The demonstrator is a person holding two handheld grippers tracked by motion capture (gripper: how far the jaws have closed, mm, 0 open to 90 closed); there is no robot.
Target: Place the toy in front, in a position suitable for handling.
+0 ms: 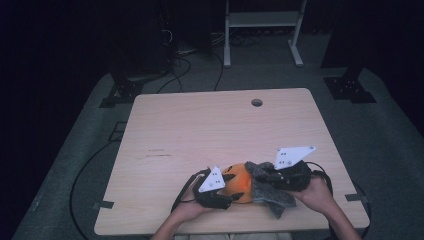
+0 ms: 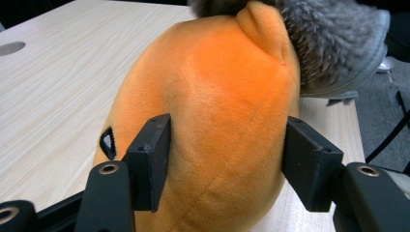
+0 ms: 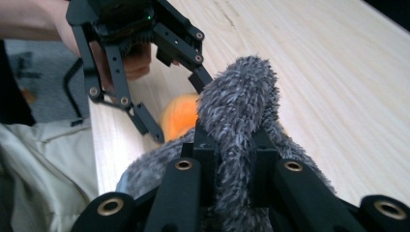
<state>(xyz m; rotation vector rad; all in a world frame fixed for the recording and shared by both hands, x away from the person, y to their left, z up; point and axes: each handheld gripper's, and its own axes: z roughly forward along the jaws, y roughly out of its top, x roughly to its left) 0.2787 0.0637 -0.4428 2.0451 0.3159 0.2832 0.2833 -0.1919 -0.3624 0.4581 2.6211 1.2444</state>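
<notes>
The round orange plush toy (image 1: 238, 182) sits close to the near edge of the pale wood-grain table (image 1: 210, 125), with little room left between it and that edge, while the far and left stretches of the tabletop lie open up to the small round cable hole (image 1: 256, 102) near the far edge. A shaggy grey fabric piece (image 1: 267, 187) lies against the toy's right side and drapes over its top, one corner trailing toward the near edge. The left gripper (image 1: 231, 189) comes in low from the near-left, its jaws closed onto the orange plush, one pad (image 2: 153, 162) pressing into each side so the soft body bulges between them. The right gripper (image 1: 262, 176) reaches in from the near-right, tilted toward the toy, its jaws clamped tight on a bunched fold of the grey fabric. Both hands rest near the table's front edge. Beyond the table lie grey carpet, black cables and a white metal frame (image 1: 262, 30) in a dark room.
</notes>
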